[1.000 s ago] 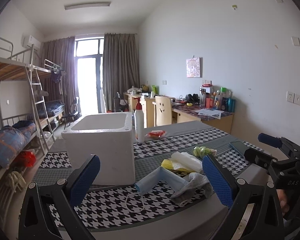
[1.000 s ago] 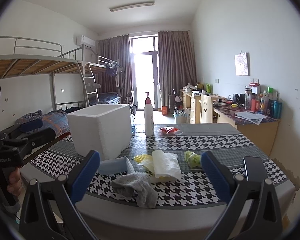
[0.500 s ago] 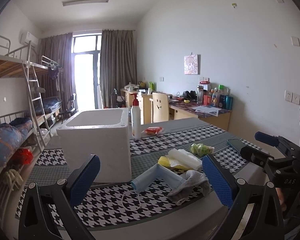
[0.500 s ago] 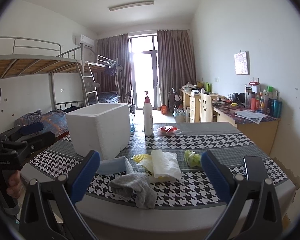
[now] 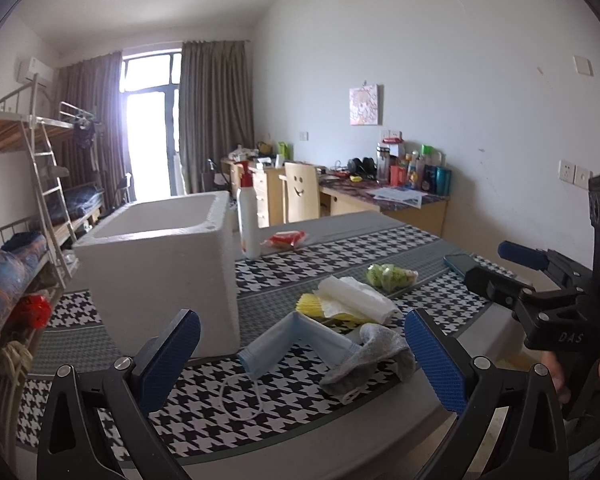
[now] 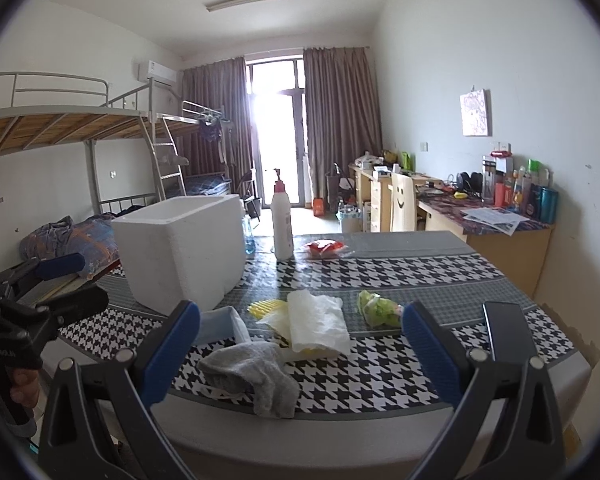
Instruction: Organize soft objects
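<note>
Progress: none evident. Soft items all lie loose by the bench's (image 6: 380, 436) near edge: sock (image 6: 256, 368), mask (image 5: 296, 340), tissue (image 6: 316, 320), yellow cloth (image 5: 312, 304), green bundle (image 6: 378, 308). Foam box (image 6: 180, 244), far-left part of the bench; contents hidden, likely the destination.

Left claw (image 5: 300, 360): jaws apart, empty, off the near edge, facing mask and sock.

Right claw (image 6: 300, 356): jaws apart, empty, level, facing the sock.

Left gripper (image 5: 302, 354) and right gripper (image 6: 300, 346) gape wide, empty.

Left tool (image 5: 302, 356) a little nearer the blue face mask (image 5: 296, 340) and foam box (image 5: 160, 276) than before.
</note>
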The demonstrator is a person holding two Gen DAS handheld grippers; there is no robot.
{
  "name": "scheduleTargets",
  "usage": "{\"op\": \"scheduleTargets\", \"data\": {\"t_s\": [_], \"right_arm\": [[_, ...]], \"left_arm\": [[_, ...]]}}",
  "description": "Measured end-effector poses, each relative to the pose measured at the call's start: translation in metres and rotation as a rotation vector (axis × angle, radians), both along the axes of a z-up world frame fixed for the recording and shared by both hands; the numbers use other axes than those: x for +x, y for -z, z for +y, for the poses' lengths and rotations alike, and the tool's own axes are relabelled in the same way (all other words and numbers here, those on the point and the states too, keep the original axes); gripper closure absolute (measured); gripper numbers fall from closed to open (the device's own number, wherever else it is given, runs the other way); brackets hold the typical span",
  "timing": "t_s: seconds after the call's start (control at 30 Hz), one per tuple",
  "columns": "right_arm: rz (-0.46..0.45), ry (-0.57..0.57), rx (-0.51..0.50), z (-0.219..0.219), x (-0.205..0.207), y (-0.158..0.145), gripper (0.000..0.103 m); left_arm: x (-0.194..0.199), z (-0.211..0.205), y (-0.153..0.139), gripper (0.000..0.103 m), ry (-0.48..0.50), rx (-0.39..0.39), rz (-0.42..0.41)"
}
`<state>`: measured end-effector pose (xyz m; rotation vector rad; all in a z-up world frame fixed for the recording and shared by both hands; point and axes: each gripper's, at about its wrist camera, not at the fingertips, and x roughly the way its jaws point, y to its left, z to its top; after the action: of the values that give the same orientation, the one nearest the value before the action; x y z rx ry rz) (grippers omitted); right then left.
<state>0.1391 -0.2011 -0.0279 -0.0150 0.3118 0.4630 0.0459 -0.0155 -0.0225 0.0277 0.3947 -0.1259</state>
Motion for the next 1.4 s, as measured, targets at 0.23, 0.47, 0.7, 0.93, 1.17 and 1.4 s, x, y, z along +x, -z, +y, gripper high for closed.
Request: {"op": "scheduleTargets", "data": {"t_s": [0.23, 0.47, 0.7, 0.93, 1.17, 1.4], "right_arm": [[0.029, 0.019, -0.013, -0.002, 0.017, 0.004, 0.001], [0.063, 0.043, -0.022, -0.005, 0.034, 0.008, 0.001], [0.098, 0.070, -0.034, -0.011, 0.047, 0.013, 0.001], [0.140, 0.087, -0.050, -0.012, 0.063, 0.019, 0.001], [0.167, 0.107, -0.063, -0.014, 0.077, 0.026, 0.001], [0.205, 0.130, -0.080, -0.017, 0.095, 0.033, 0.001]], "left_arm": [[0.014, -0.008, 0.008, 0.001, 0.043, 0.021, 0.043], [0.028, -0.017, 0.018, 0.001, 0.086, 0.041, 0.096], [0.040, -0.025, 0.028, 0.001, 0.138, 0.046, 0.146], [0.047, -0.033, 0.037, 0.008, 0.182, 0.058, 0.198], [0.057, -0.036, 0.045, 0.015, 0.197, 0.056, 0.237], [0.068, -0.038, 0.055, 0.023, 0.208, 0.056, 0.276]]}}
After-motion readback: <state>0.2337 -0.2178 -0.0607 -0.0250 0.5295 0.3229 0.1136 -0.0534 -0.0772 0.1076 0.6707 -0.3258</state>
